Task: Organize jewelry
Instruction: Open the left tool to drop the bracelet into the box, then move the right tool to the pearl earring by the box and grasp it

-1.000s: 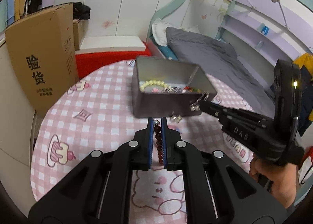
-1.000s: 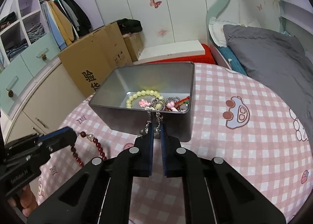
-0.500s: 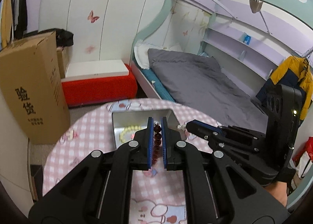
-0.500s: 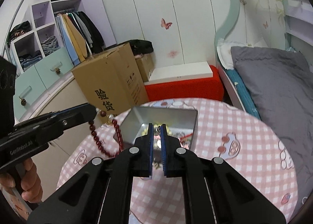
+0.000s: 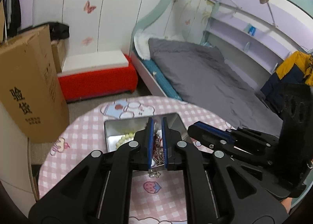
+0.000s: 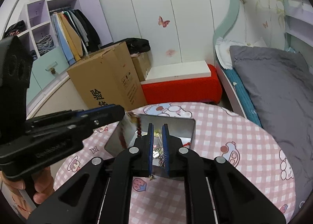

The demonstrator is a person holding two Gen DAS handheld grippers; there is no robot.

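A grey metal tin (image 5: 109, 128) (image 6: 187, 124) stands on the round pink checked table (image 5: 82, 126) (image 6: 234, 126), holding a yellow-green bead bracelet (image 5: 124, 139) and other jewelry. Both grippers are raised above the tin. My left gripper (image 5: 156, 126) is slightly open; in the right wrist view a dark red bead bracelet (image 6: 138, 126) falls from its tips (image 6: 117, 112) into the tin. My right gripper (image 6: 156, 132) is slightly open with a silver chain piece (image 6: 156, 153) seen between its fingers; whether it still grips it is unclear.
A brown cardboard box (image 5: 25, 91) (image 6: 109, 83) stands beside the table on the left. A red bench with a white top (image 5: 95, 75) and a bed with a grey cover (image 5: 205, 79) lie beyond the table. A wardrobe with clothes (image 6: 68, 34) is far left.
Both grippers rose higher above the tin. The left jaws parted and the dark red bead bracelet left them, dropping into the tin. The right jaws also parted a little.
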